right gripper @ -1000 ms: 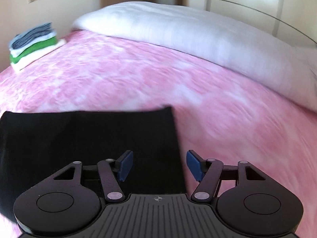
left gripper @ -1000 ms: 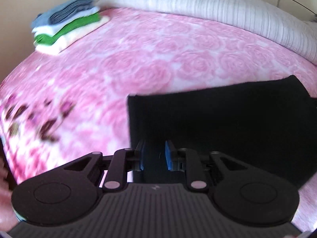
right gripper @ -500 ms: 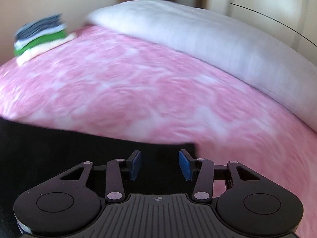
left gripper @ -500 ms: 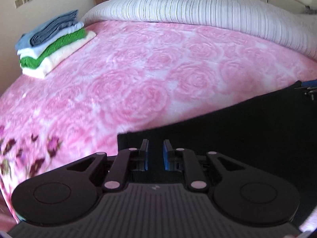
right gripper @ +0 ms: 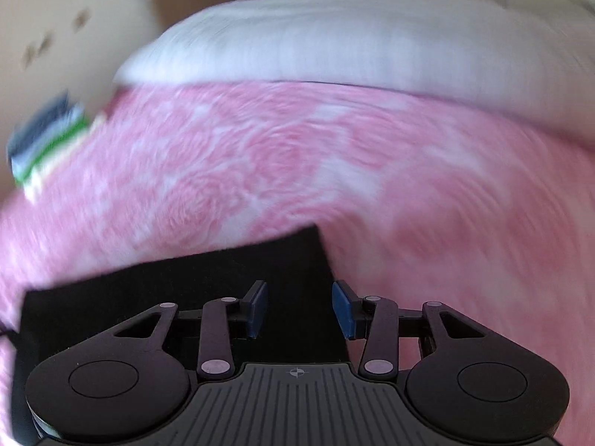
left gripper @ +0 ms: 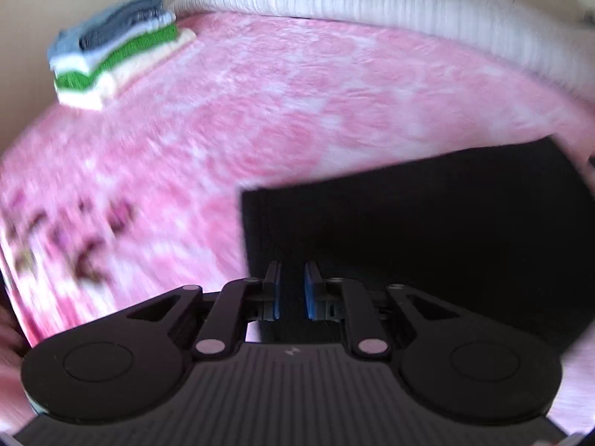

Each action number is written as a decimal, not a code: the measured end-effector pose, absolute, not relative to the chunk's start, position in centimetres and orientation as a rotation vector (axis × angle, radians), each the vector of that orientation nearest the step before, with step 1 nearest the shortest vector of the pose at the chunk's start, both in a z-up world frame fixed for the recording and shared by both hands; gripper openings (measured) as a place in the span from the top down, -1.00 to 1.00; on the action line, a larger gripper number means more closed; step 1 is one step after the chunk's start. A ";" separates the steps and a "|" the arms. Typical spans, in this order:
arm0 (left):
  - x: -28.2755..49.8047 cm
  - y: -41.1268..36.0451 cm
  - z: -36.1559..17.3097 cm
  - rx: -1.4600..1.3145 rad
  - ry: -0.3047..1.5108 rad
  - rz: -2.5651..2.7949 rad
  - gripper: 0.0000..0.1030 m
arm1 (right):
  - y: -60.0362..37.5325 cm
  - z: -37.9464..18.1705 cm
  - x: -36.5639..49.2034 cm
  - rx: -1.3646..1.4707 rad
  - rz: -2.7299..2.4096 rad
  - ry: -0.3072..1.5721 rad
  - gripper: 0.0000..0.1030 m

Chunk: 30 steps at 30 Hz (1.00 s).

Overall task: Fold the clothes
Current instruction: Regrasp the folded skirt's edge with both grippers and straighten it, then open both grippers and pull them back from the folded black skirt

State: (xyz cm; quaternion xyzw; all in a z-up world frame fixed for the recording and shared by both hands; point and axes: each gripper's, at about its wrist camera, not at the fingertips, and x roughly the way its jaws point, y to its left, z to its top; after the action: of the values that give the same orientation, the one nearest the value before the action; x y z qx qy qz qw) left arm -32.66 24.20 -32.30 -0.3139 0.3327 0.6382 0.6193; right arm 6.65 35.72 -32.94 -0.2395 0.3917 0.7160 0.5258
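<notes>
Left wrist view. Left claw [left gripper: 291, 294] low in frame, blue pads [left gripper: 276, 297] close together with a narrow gap between them; dark cloth seen in that gap, but cannot tell whether any fabric is pinched. Black garment [left gripper: 427, 230] lying flat on the pink rose-patterned bedspread [left gripper: 279, 111], its left edge just left of the claw, its far edge running up toward the right. Left corner of the garment squared off. Stack of folded clothes [left gripper: 111, 48] well apart from the garment, at the far left corner of the bed: blue on top, then white, green and cream. Long white striped pillow [left gripper: 390, 3] across the head of the bed, beyond the garment. Dark floral print on the bedspread left of the garment, blurred.

Right wrist view. Whole frame smeared by motion. Right claw [right gripper: 299, 306] parted wide, blue pads [right gripper: 344, 310] well apart, nothing held between them. Black garment [right gripper: 186, 290] beneath and left of the claw; its right edge passing between the two pads, its far right corner just beyond them. Bedspread [right gripper: 409, 186] bare to the right of the garment. Folded stack [right gripper: 48, 141] far left of the garment, blurred. White pillow [right gripper: 353, 44] beyond.
</notes>
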 end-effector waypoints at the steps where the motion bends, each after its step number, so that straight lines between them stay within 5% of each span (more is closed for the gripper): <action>1: -32.0 23.1 -31.7 -0.760 0.725 1.436 0.76 | 34.3 -32.5 8.0 -0.522 1.688 1.006 0.17; 6: -27.1 19.9 -30.9 -0.841 0.617 1.283 0.76 | 28.9 -33.7 11.4 -0.339 1.538 1.286 0.17; 13: -21.8 21.4 -34.2 -0.786 0.699 1.220 0.76 | 22.9 -36.3 14.7 -0.108 1.302 1.582 0.17; 22: -19.3 22.6 -35.3 -0.800 0.877 1.266 0.73 | 22.5 -36.5 15.6 -0.128 1.275 1.550 0.17; 24: -19.4 22.2 -33.7 -0.871 0.893 1.329 0.71 | 22.7 -35.1 14.6 -0.273 1.321 1.455 0.17; 26: -19.4 21.4 -32.2 -0.917 0.924 1.391 0.47 | 22.8 -33.8 12.7 -0.467 1.405 1.322 0.12; 30: -18.9 19.2 -30.4 -0.957 1.034 1.444 0.42 | 21.8 -31.1 8.5 -0.853 1.497 1.067 -0.02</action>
State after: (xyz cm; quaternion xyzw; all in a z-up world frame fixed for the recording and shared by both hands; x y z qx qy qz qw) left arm -18.94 19.19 -30.36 -0.4016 0.4336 0.6055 0.5330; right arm 8.50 21.83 -31.11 -0.3572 0.4467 0.6267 0.5292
